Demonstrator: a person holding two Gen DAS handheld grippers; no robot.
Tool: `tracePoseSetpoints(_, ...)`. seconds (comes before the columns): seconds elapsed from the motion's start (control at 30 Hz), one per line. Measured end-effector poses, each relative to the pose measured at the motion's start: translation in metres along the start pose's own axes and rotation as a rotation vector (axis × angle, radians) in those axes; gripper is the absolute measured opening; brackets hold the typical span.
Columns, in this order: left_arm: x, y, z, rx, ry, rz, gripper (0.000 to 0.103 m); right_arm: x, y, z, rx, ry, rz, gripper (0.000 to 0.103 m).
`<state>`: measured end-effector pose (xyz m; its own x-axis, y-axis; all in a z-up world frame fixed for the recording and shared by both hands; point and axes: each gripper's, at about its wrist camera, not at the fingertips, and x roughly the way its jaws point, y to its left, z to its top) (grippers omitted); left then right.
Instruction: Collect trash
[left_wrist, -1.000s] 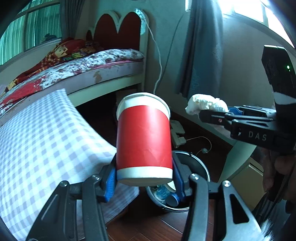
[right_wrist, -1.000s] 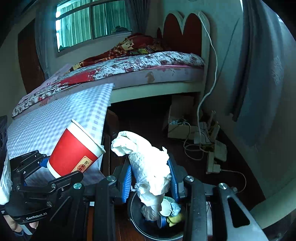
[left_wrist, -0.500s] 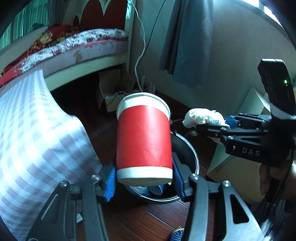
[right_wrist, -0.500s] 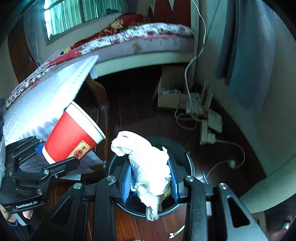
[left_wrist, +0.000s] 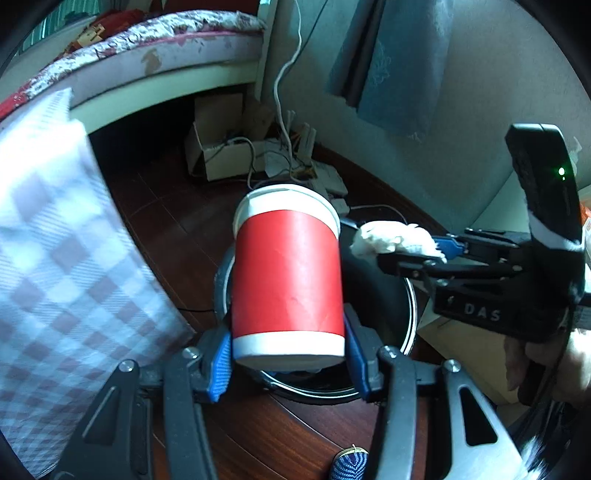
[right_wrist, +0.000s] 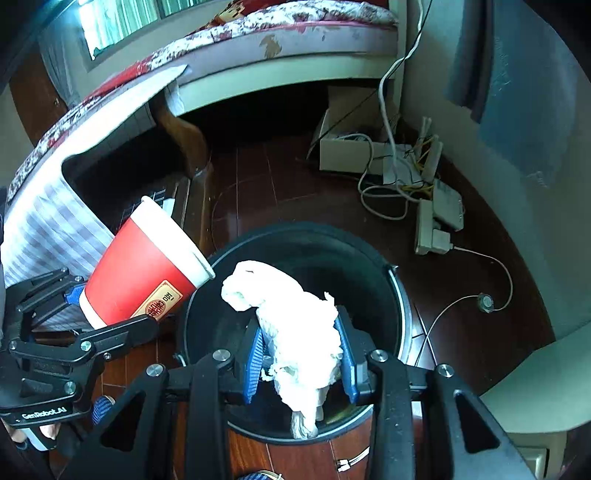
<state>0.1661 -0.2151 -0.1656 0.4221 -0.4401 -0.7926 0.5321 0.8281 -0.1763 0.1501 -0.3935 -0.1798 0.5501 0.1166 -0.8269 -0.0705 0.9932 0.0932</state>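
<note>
Left wrist view: the left gripper (left_wrist: 288, 360) has its fingers clamped on a red paper cup (left_wrist: 286, 273) with white bands top and bottom, held over the black trash bin (left_wrist: 408, 295) on the wood floor (left_wrist: 177, 229).

Right wrist view: the right gripper (right_wrist: 300, 363) is pinching a crumpled white tissue wad (right_wrist: 295, 332), lumpy and hanging down, right above the bin's opening. The cup's tilted at the rim.

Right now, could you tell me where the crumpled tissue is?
The crumpled tissue is clamped in the right tongs, directly above the open black trash bin, with the red paper cup to its left.
</note>
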Motion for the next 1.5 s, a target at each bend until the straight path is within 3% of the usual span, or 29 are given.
tracePoseSetpoints(0.03,0.005,0.001,0.0,-0.01,0.007,-0.019,0.056,0.005,0.0,-0.002,-0.008,0.006,-0.004,0.04)
tracePoseSetpoints(0.07,0.01,0.002,0.0,-0.023,0.013,-0.009,0.071,0.011,-0.001,-0.004,-0.021,0.02,-0.014,0.056)
tracePoseSetpoints(0.1,0.015,0.003,-0.002,-0.041,0.032,0.014,0.083,0.017,-0.003,-0.007,-0.032,0.034,-0.047,0.073)
tracePoseSetpoints(0.13,0.018,0.006,-0.006,-0.066,0.041,0.01,0.096,0.021,-0.005,-0.01,-0.031,0.043,-0.095,0.102)
tracePoseSetpoints(0.4,0.018,0.018,-0.025,-0.09,0.028,0.135,0.102,0.023,-0.021,-0.023,0.013,0.059,-0.148,0.102)
tracePoseSetpoints(0.87,-0.013,0.035,-0.03,-0.119,-0.034,0.219,0.102,-0.004,0.003,-0.022,0.001,-0.007,-0.145,0.102)
tracePoseSetpoints(1.1,-0.048,0.034,-0.03,-0.101,-0.06,0.244,0.102,-0.036,0.031,-0.014,0.006,-0.057,-0.152,0.102)
tracePoseSetpoints(1.5,-0.14,0.03,-0.034,-0.072,-0.131,0.346,0.102,-0.115,0.087,-0.014,0.062,-0.099,-0.165,0.102)
